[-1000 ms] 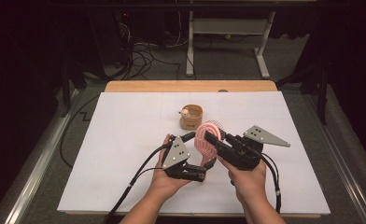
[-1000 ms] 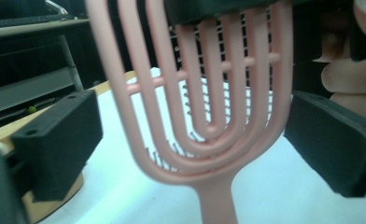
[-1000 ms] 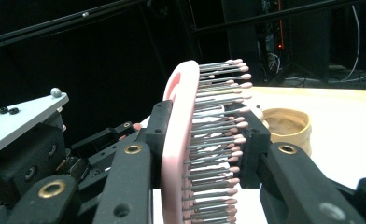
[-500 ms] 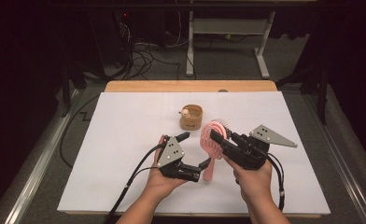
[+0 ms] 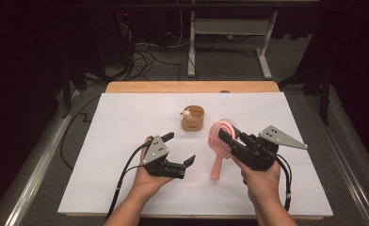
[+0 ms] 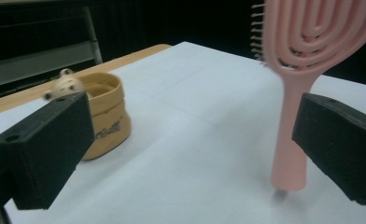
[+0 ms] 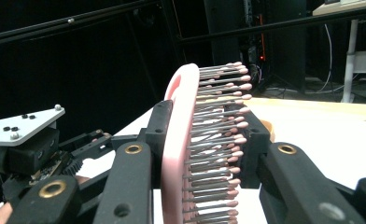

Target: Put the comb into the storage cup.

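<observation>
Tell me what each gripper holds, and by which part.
Right gripper clamps the pink hairbrush by its head. Left gripper is open, holding nothing.

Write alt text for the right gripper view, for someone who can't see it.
The right gripper clamps a pink hairbrush by its head, back against one jaw, bristles against the other. The left gripper sits lower left, over a white table.

Glossy pink plastic hairbrush [image 5: 221, 141]; matt white paper-covered wooden table [image 5: 126, 122].
</observation>
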